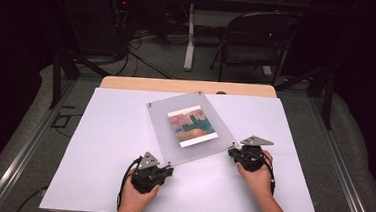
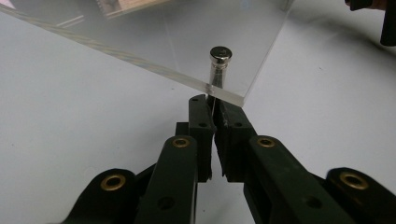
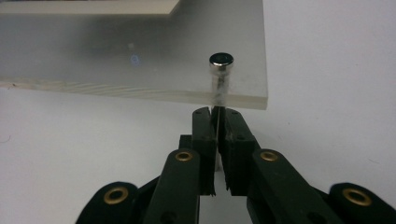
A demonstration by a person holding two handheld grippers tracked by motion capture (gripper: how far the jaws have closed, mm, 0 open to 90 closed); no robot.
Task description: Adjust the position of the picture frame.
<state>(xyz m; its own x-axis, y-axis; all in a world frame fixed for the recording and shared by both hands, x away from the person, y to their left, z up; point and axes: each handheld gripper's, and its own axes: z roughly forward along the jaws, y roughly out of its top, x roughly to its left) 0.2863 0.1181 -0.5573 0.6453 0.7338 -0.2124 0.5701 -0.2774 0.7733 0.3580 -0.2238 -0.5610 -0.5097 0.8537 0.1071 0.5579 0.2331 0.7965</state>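
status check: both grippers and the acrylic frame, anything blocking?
Left gripper shut at frame's near-left corner, under its metal post. Right gripper shut at near-right corner, under its post. Acrylic photo frame on white table. Nothing in the way.

Frame panel (image 1: 194, 136): clear acrylic, smooth, frosted-looking, edges glossy. Corner studs (image 2: 220, 56): polished metal, shiny. Print (image 1: 192, 125): paper, matt. Desk (image 1: 103, 145): matt white sheet over wood. Hand-held gripper (image 2: 211, 105): matt black plastic, brass-coloured rivets.

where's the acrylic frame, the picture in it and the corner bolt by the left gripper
acrylic frame (image 1: 162, 127), high view, bare clear panel
picture (image 1: 192, 125), high view, middle of print
corner bolt (image 2: 220, 54), left gripper view, its round head
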